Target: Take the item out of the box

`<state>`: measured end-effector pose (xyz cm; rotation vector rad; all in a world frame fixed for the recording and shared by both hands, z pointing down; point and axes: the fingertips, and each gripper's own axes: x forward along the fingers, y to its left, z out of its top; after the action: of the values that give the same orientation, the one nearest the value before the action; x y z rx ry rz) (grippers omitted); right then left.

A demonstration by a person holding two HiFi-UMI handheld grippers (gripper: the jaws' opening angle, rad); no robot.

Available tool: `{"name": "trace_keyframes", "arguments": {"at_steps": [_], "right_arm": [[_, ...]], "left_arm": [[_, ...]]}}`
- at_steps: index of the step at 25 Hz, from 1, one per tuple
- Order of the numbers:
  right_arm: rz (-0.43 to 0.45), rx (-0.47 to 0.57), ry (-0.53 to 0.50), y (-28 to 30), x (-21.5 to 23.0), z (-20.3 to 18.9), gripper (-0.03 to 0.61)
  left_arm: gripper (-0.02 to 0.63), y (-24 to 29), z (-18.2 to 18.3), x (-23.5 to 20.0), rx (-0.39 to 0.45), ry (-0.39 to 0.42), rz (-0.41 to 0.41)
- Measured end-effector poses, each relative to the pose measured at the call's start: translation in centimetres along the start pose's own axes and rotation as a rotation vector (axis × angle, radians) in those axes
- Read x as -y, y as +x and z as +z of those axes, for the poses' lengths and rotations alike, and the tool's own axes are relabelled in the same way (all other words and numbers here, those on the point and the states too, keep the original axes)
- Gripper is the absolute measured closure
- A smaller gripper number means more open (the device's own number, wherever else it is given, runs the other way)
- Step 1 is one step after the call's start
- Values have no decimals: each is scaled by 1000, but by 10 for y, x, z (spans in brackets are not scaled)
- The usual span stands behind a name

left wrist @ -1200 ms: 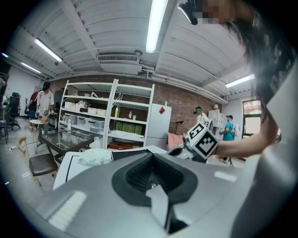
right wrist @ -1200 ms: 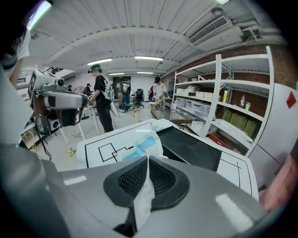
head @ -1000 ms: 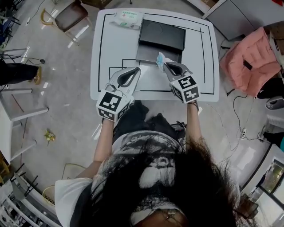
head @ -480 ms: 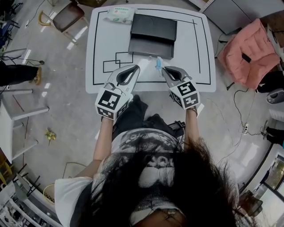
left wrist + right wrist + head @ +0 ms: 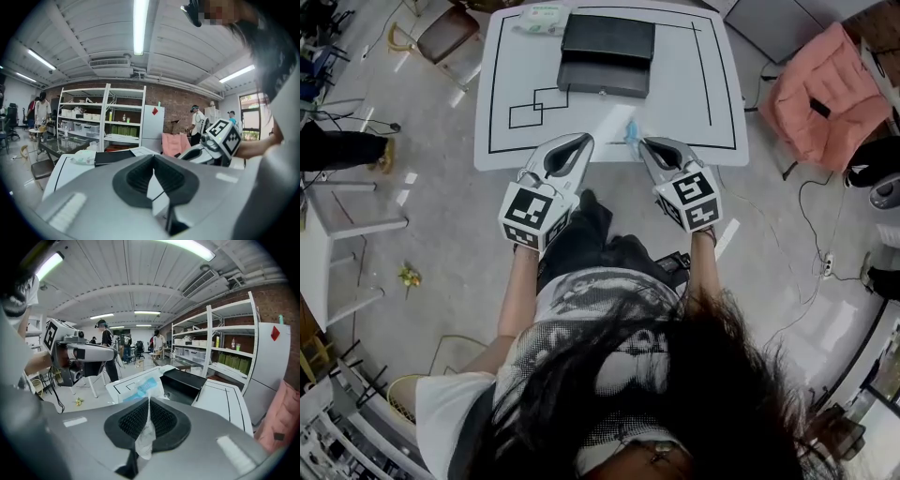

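The black box [image 5: 607,54] stands open at the far middle of the white table [image 5: 684,94]; its inside is dark and I cannot tell what it holds. My right gripper [image 5: 643,142] hangs over the table's near edge, shut on a small clear plastic packet with blue print [image 5: 630,132]. In the right gripper view the packet [image 5: 143,390] sticks up between the pads [image 5: 164,420], with the box [image 5: 185,379] beyond it. My left gripper [image 5: 585,140] is level with the right one, about a hand's width to its left. Its jaws [image 5: 153,174] are shut with nothing in them.
A pack of wet wipes [image 5: 539,16] lies at the table's far left, beside the box. Black lines and small squares [image 5: 530,106] are marked on the tabletop. A chair with pink cloth [image 5: 816,94] stands to the right and another chair [image 5: 441,33] at the far left. People stand by distant shelves.
Both grippers have drawn back from the box to the table's near edge, the right one carrying the packet. The box looks farther away now.
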<state>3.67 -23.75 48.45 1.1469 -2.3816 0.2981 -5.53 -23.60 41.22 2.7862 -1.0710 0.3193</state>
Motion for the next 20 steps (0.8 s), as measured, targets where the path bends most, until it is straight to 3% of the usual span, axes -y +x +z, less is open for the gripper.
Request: {"name": "trace_keyframes", "arguments": {"at_steps": [11, 20], "right_arm": [[27, 65, -32, -80, -50, -29, 568], [72, 89, -54, -112, -78, -37, 568]], "left_arm": [[614, -52, -12, 96, 16, 16, 25], [614, -73, -12, 137, 14, 20, 48]]}}
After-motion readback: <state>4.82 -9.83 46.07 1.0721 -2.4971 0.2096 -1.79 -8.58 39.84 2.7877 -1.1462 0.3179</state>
